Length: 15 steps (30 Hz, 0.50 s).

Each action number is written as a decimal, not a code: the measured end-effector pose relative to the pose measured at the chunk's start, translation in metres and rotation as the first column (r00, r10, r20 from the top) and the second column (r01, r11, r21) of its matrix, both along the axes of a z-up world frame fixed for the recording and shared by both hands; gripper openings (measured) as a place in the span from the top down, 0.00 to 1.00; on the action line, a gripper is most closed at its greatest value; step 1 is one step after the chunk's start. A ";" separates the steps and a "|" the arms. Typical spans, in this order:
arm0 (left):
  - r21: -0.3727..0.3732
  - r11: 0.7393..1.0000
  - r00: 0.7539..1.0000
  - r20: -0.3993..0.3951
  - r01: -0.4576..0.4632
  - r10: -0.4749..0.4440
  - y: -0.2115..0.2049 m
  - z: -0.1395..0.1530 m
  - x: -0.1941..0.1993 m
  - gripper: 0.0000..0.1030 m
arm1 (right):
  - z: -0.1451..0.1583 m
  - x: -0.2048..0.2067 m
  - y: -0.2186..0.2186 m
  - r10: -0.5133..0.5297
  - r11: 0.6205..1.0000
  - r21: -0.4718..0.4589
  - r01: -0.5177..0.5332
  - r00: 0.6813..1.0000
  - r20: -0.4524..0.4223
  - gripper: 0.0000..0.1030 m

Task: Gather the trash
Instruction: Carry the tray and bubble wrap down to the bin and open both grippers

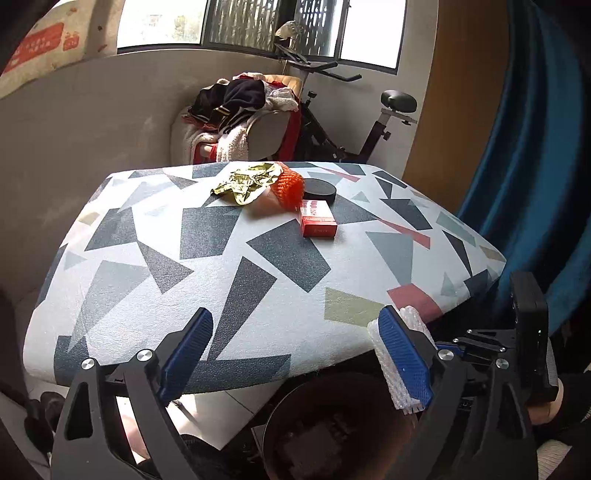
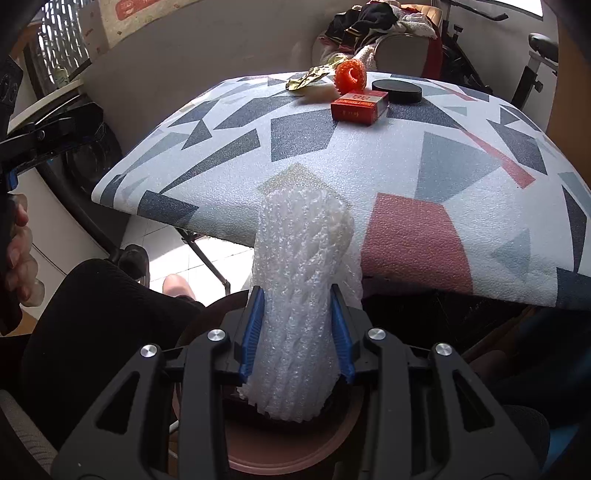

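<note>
Now the right gripper (image 2: 297,332) has its blue pads pressed into the sides of a white foam net sleeve (image 2: 301,295), held just over the rim of a brown bin (image 2: 280,456) below the table (image 2: 369,155) edge. Beside it, the left gripper (image 1: 295,354) stands wide apart with nothing between its fingers. Farther back on the patterned tabletop lie a gold wrapper (image 1: 245,181), an orange foam net (image 1: 288,188), a red box (image 1: 317,219) and a black lid (image 1: 319,190), close together.

Bright barred window (image 1: 258,26), exercise bike (image 1: 354,122), clothes-heaped chair (image 1: 240,122), blue curtain (image 1: 535,166), tiled floor (image 2: 173,258)
</note>
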<state>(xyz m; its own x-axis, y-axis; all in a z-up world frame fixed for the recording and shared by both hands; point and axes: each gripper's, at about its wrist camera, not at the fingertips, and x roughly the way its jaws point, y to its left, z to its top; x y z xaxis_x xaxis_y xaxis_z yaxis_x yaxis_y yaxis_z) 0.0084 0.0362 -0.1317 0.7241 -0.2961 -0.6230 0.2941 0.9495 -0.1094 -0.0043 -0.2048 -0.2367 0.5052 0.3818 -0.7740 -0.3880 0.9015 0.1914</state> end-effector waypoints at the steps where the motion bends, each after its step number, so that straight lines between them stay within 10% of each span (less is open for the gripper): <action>1: 0.003 1.000 1.000 0.005 -0.010 0.010 0.002 0.001 -0.001 0.12 | -0.001 0.000 0.001 0.005 1.000 -0.005 -0.005 1.000 -0.007 0.63; 15: 0.007 0.998 0.998 -0.007 -0.058 0.058 0.014 -0.006 -0.001 0.09 | -0.023 0.000 0.016 0.062 0.994 -0.081 -0.070 0.993 -0.100 0.57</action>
